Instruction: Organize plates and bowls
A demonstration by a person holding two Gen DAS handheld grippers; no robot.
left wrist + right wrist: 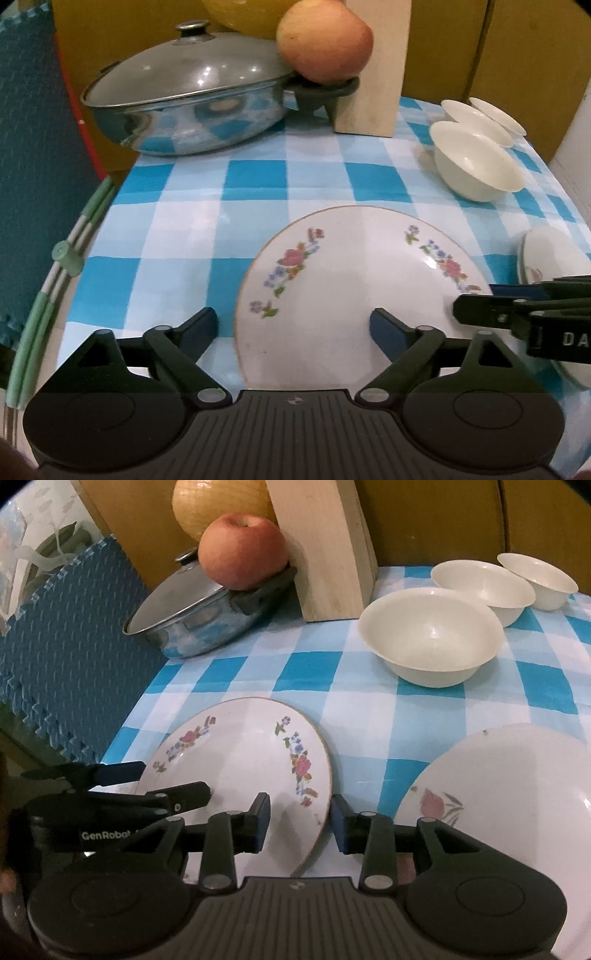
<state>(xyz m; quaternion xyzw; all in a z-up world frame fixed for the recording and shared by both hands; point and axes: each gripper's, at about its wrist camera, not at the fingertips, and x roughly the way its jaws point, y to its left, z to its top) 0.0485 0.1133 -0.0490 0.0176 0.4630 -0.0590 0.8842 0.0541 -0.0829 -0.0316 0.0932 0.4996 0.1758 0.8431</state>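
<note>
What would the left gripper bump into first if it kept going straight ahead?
Probably the flowered plate: the left gripper has open jaws either side of its near edge. Height above the plate is hard to judge; if it cleared it, bare checkered cloth comes next.

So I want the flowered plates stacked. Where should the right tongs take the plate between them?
Grip the thin rim of the flowered plate on its near right edge, coming in low from the front. The right tongs are open and already straddle that edge, which looks slightly raised off the tablecloth.
</note>
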